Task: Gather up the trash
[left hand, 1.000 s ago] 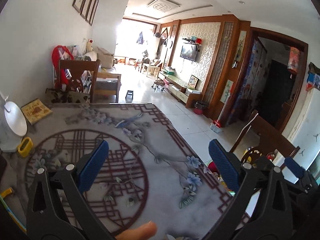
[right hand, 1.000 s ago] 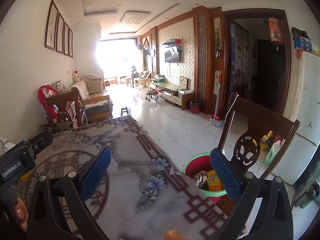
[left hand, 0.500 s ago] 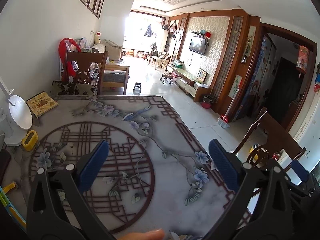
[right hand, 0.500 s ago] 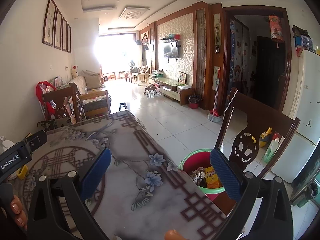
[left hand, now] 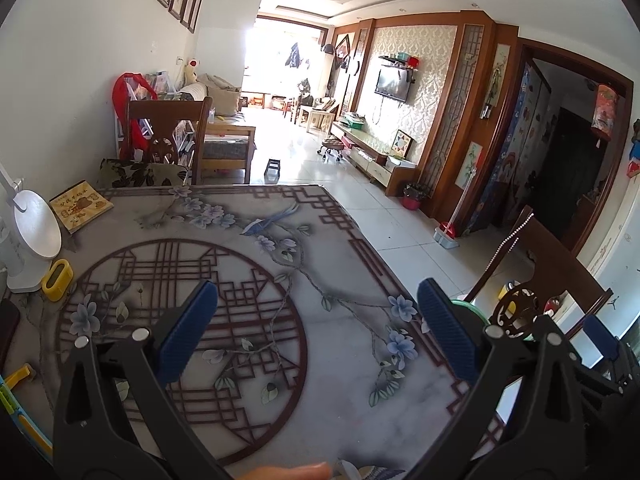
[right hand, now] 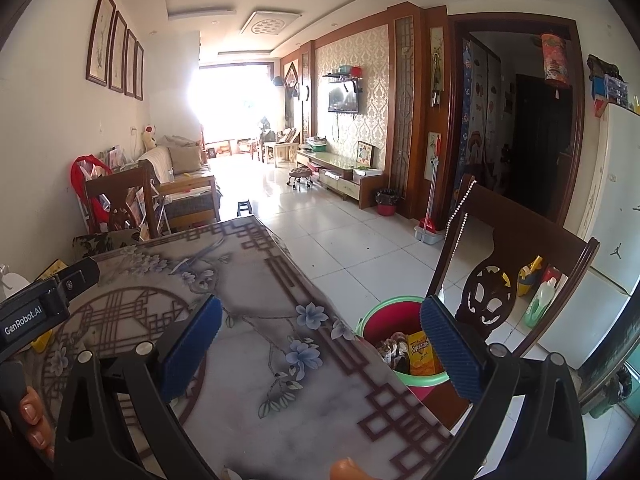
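Left wrist view: the left gripper [left hand: 316,332] hangs over the patterned table [left hand: 248,248], jaws wide apart, nothing between them

Right wrist view: the right gripper [right hand: 320,344] is likewise spread and empty; lower right, the bucket [right hand: 384,312] holds trash [right hand: 420,352] beside the table edge

The counter [left hand: 328,380] wears a grey marbled cover printed with dark maroon lattice, a round fretwork ring, pale blue blossoms and a blue bird. Both the left tool [left hand: 316,332] and the right tool [right hand: 320,340] are black with ribbed blue pads. The bucket [right hand: 384,310] is red with a green rim, an orange-yellow packet [right hand: 422,354] inside. A book [left hand: 80,205] has a yellow cover; a small yellow case [left hand: 57,279] sits by a white lamp [left hand: 34,232]
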`<state>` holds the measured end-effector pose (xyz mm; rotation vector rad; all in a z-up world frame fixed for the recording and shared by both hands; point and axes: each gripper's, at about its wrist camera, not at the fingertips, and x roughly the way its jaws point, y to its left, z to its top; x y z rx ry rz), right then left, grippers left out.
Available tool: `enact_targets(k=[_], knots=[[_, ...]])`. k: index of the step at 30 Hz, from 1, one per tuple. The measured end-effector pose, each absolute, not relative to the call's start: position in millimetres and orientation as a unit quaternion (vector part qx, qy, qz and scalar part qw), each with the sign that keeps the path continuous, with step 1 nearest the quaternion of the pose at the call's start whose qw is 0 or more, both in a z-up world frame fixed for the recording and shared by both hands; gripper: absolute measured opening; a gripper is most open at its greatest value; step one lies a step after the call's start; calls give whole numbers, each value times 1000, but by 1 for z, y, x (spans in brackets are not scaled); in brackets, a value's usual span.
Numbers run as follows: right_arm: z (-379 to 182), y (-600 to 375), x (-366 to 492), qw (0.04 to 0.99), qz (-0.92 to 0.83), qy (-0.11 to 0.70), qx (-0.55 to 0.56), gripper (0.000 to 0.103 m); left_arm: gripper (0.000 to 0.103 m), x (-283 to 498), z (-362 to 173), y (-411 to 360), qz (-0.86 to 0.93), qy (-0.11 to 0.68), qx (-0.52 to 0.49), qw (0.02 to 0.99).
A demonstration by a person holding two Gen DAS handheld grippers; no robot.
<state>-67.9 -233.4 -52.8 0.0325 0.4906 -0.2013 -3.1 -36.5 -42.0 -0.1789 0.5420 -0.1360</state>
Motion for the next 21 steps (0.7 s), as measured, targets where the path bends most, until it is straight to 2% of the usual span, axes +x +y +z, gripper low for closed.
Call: enact_targets(k=[21], knots=[[-59,-243,-65,961,-106,255,16,96,98,1,-46,-40,-75,277,-75,955]])
